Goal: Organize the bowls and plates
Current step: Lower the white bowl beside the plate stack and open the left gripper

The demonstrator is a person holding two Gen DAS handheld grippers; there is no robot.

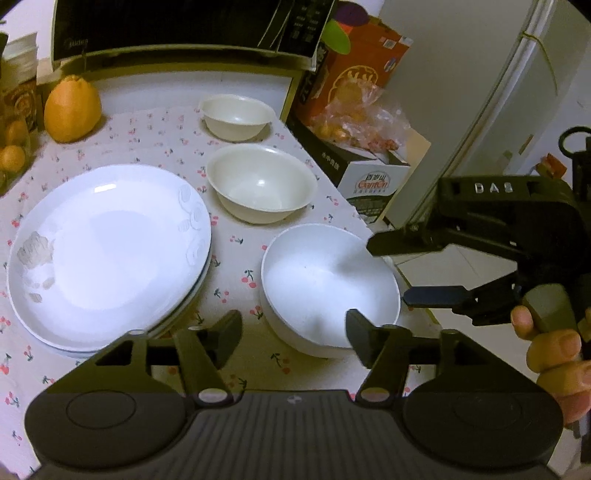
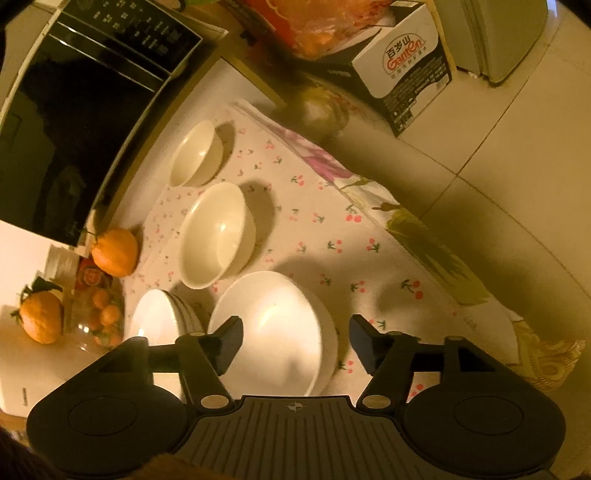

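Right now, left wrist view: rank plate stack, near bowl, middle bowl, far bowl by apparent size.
1. plate stack
2. near bowl
3. middle bowl
4. far bowl
The bowls sit at increasing distance, so their true size order is unsure.

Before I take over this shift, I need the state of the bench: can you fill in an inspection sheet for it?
Surface: table under a cherry-print cloth.
Job's things: stack of plates at the left; nearest white bowl, seemingly nested in another; middle cream bowl and far small bowl in a row beyond, standing apart.
Clutter: large orange fruit; glass jar of small oranges; bag of fruit on a carton.
Grippers: left hand-held gripper open, empty; right hand-held gripper open over the nearest bowl, gripping nothing.
Cables: nothing seen.
Surroundings: microwave behind, white fridge to the right, tiled floor.
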